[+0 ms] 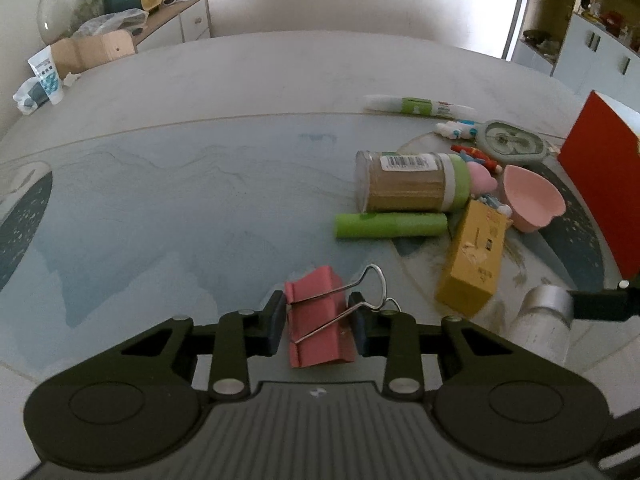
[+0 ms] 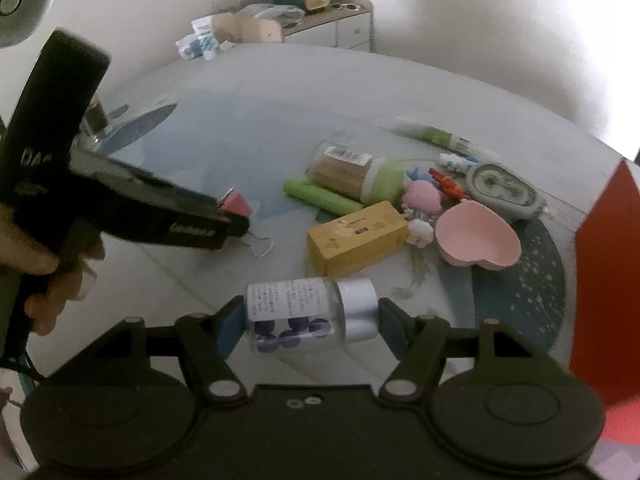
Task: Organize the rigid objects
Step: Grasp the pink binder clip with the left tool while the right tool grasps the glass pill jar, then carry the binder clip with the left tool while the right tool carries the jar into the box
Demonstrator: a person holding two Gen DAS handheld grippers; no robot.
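Inside clear bottle (image 2: pixel 296 320): blue balls (image 2: pixel 288 334)

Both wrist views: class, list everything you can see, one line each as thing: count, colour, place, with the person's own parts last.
binder clip: one, pink, between left pads
pill bottle: one, clear, silver cap, between right pads
toothpick jar: one, clear, green lid, lying mid-table
green tube: one, beside jar
yellow box: one, right of green tube
heart bowl: one, pink, by red box
red box: one, right edge
glue pen: one, white and green, far side
grey case: one, behind bowl
small toys: several, pink, blue and red, among pile
table: one, pale blue
left gripper: black, closed on clip
right gripper: black, closed on bottle
hand: one, holding left gripper
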